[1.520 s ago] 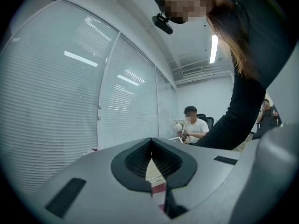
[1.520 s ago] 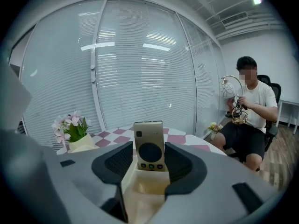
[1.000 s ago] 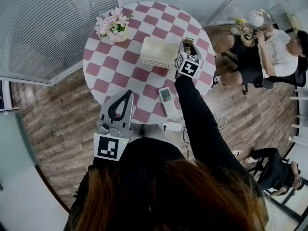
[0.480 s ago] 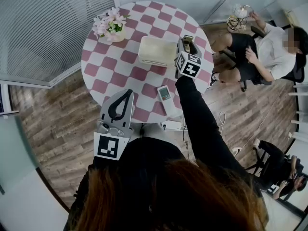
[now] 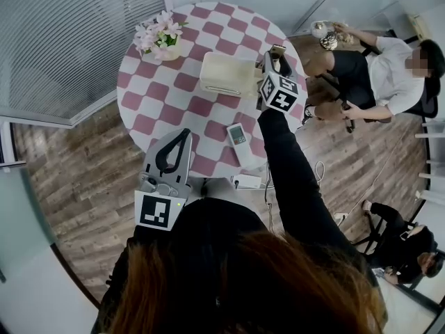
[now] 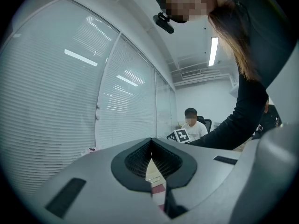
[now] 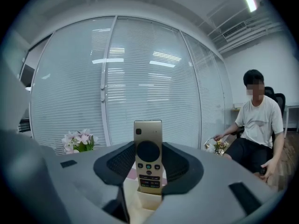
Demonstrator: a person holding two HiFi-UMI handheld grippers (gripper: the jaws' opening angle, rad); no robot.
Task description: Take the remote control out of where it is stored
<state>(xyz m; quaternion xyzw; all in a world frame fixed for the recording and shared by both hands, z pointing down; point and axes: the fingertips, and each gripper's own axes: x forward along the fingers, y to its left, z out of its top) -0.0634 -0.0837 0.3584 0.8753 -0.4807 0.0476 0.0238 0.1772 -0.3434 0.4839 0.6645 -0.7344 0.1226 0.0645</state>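
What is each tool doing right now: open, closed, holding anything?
Left tool: closed, holding nothing.
Right tool: closed on the gold remote control, which stands upright between its jaws.

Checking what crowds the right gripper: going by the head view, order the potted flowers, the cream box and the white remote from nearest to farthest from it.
1. Cream box, mid-table, just left of the right gripper.
2. White remote, at the table's near edge.
3. Potted flowers, far left of the table.
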